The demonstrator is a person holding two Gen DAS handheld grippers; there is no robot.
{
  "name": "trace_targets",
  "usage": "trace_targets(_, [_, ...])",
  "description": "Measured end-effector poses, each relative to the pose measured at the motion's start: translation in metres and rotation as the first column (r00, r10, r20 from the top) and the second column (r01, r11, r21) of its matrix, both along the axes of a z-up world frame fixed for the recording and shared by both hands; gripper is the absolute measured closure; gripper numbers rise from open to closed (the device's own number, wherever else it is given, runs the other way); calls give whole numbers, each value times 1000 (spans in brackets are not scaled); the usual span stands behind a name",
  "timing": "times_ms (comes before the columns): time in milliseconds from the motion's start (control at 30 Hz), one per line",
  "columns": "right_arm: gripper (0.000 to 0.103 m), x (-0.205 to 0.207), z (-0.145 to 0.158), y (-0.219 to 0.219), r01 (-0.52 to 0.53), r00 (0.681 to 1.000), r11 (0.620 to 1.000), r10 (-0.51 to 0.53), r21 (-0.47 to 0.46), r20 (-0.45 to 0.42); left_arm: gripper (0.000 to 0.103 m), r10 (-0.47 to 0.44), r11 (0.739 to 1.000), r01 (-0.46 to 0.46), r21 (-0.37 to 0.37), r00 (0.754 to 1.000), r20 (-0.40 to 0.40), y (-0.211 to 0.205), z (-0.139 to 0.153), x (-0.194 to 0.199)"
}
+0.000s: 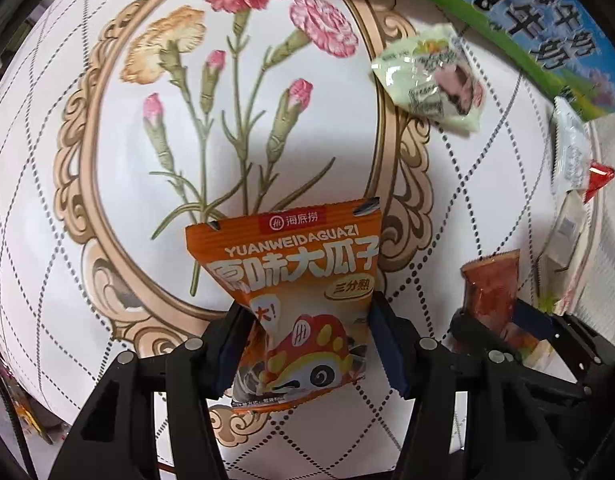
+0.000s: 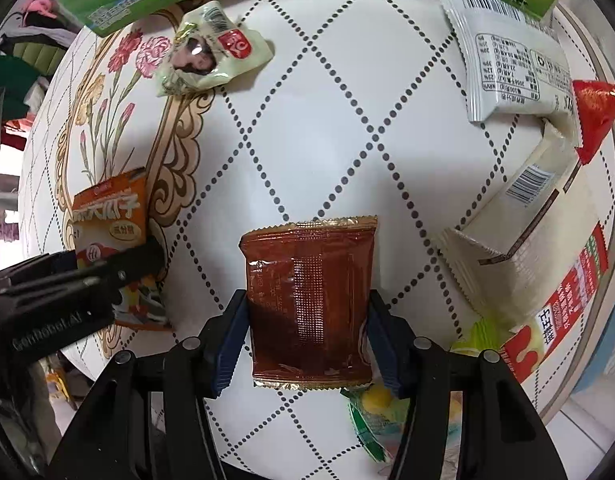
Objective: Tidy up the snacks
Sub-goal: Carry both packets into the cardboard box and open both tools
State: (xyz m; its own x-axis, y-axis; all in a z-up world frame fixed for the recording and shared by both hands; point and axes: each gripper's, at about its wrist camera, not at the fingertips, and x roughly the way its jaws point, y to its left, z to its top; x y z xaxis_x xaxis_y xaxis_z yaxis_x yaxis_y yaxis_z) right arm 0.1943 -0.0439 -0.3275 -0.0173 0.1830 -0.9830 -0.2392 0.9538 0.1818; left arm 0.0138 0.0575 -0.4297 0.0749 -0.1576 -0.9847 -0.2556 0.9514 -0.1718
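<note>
Left gripper (image 1: 307, 344): fingers closed on the lower half of one orange seed packet (image 1: 295, 280), held above the bench (image 1: 47, 200). Right gripper (image 2: 307, 344): fingers closed on the sides of one brown sauce packet (image 2: 309, 304), also held off the bench. Risk: both packets are slick film pinched at the edges, so either may slide out or fold if swung quickly; the two grippers are close and may collide. Also counted: one pale green candy (image 2: 205, 56), one white wrapper (image 2: 507, 56), one red packet (image 2: 595, 116), one cream box (image 2: 539, 240).
</note>
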Motion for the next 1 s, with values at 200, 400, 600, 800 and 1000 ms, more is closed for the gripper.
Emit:
trace_targets(200, [37, 14, -5, -11, 22, 1000, 1000, -22, 13, -11, 45, 6, 1000, -6, 4, 1000, -23, -4, -11, 3])
trace_targets(400, [38, 24, -20, 8, -38, 999, 998, 38, -41, 22, 48, -7, 999, 7, 45, 1000, -15, -12, 0, 7])
trace_targets(600, [44, 11, 7, 12, -88, 991, 996, 88, -2, 101, 53, -46, 998, 44, 43, 998, 42, -39, 38, 2])
trace_targets(800, [44, 33, 87, -9, -38, 977, 988, 5, 151, 214, 53, -48, 998, 52, -18, 982, 180, -46, 120, 20])
trace_targets(1000, [44, 82, 186, -40, -16, 936, 963, -80, 267, 343, 53, -64, 993, 91, -69, 942, 329, -45, 212, 76])
